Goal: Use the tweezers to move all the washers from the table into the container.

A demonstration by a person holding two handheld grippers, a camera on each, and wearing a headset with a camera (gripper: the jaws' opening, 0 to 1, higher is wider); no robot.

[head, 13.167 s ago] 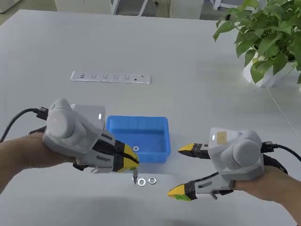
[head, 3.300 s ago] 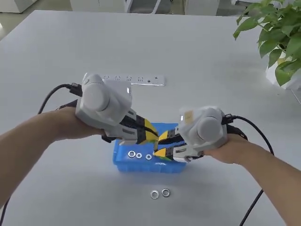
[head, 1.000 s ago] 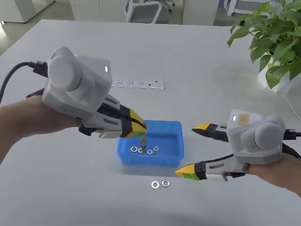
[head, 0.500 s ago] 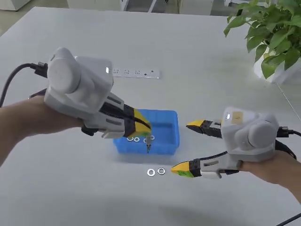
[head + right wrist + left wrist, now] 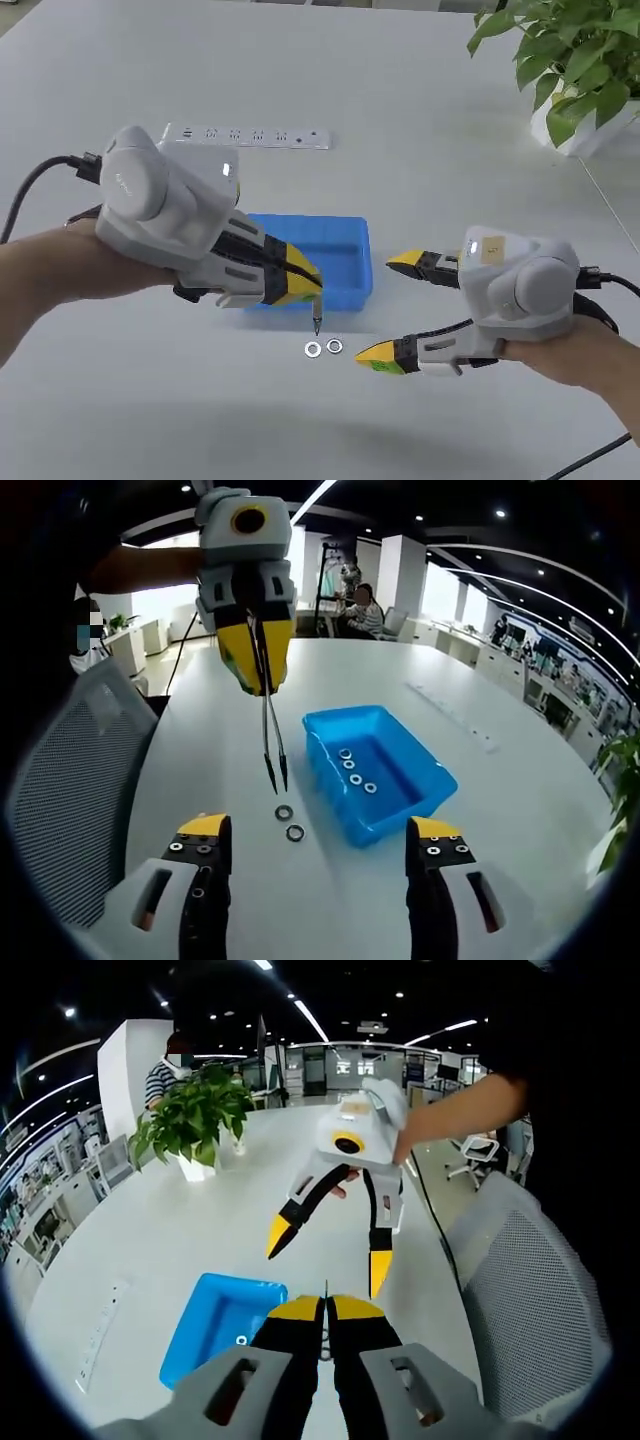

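Head view: left tool (image 5: 305, 285) is clamping the tweezers (image 5: 316, 318) just above two washers (image 5: 313, 348) near the container (image 5: 345, 238); right tool (image 5: 390, 310) is gaping wide. Pinching off-centre is risking flicking one away.

On the table (image 5: 120, 400) the container (image 5: 352, 268) sits near the middle, with four washers (image 5: 355, 778) in a row inside it. A pair of washers (image 5: 313, 348) lies side by side on the table just before its near wall. The tweezers (image 5: 317, 322), held in the left gripper (image 5: 308, 285), point down just behind that pair. The right gripper (image 5: 380, 308) flanks the pair on the right. The power strip (image 5: 245, 137) lies well behind the container, the plant (image 5: 570, 60) far right
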